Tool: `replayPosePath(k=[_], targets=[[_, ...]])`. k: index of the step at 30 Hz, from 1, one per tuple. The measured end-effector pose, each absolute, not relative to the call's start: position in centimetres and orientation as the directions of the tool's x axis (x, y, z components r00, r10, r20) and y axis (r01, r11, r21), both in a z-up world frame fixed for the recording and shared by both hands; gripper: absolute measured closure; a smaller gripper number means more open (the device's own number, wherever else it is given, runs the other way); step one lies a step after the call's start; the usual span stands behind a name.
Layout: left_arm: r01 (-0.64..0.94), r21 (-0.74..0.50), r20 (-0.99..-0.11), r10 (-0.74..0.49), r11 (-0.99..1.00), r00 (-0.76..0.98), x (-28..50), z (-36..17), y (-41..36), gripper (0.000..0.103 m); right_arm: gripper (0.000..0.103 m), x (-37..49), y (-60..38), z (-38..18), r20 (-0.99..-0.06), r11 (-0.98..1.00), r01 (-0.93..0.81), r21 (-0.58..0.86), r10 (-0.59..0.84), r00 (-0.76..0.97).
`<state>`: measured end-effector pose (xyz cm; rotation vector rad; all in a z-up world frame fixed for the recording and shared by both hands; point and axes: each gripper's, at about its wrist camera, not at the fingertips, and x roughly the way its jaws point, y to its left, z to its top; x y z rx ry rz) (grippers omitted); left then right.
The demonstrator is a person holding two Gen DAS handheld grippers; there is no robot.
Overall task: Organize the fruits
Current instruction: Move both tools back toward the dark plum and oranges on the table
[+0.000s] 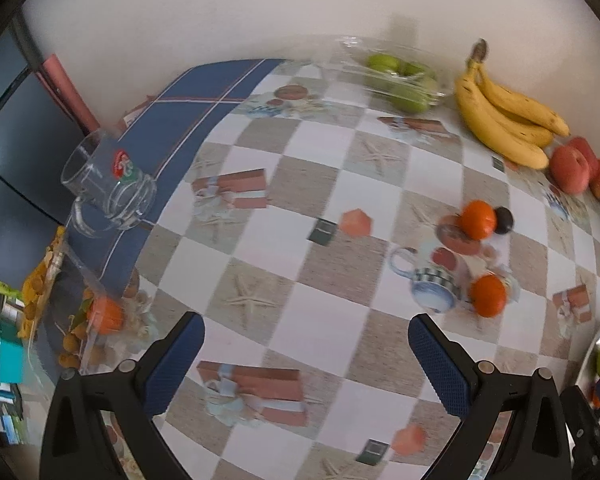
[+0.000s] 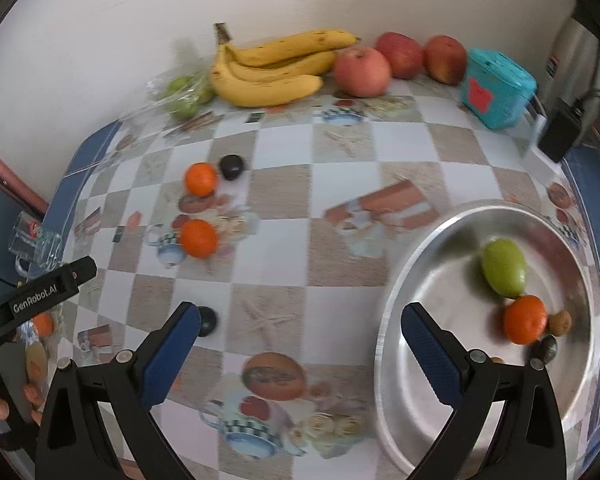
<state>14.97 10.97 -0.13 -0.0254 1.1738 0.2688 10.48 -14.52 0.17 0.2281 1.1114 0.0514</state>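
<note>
A round metal tray (image 2: 400, 280) lies at the right and holds a green fruit (image 2: 504, 267), an orange (image 2: 525, 319) and two small fruits (image 2: 560, 323). On the checked tablecloth lie two oranges (image 2: 198, 238) (image 2: 200, 178) and two dark plums (image 2: 231, 166) (image 2: 206, 321). My right gripper (image 2: 300, 354) is open and empty, just left of the tray. My left gripper (image 1: 306, 360) is open and empty over the cloth; the oranges (image 1: 488, 295) (image 1: 477, 219) lie ahead to its right.
Bananas (image 2: 272, 68), red apples (image 2: 362, 72) and bagged green fruit (image 2: 184, 96) line the back wall. A teal box (image 2: 496, 88) stands at the back right. A glass mug (image 1: 108, 184) and a clear box of fruit (image 1: 80, 320) sit at the left edge.
</note>
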Motion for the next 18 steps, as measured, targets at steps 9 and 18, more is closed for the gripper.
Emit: replayPosePath(k=[9, 18], targets=[[-0.245, 0.100, -0.928, 0.179, 0.964, 0.325, 15.1, -1.2, 13.0, 0.000, 0.002, 11.2, -10.7, -0.2, -0.876, 0.976, -0.015, 0.219, 0.204, 0.437], [-0.211, 0.115, -0.957, 0.165, 0.971, 0.237, 15.4, -4.8, 12.4, 0.000, 0.002, 11.6, -7.6, -3.6, -0.921, 0.986, -0.069, 0.154, 0.169, 0.352]])
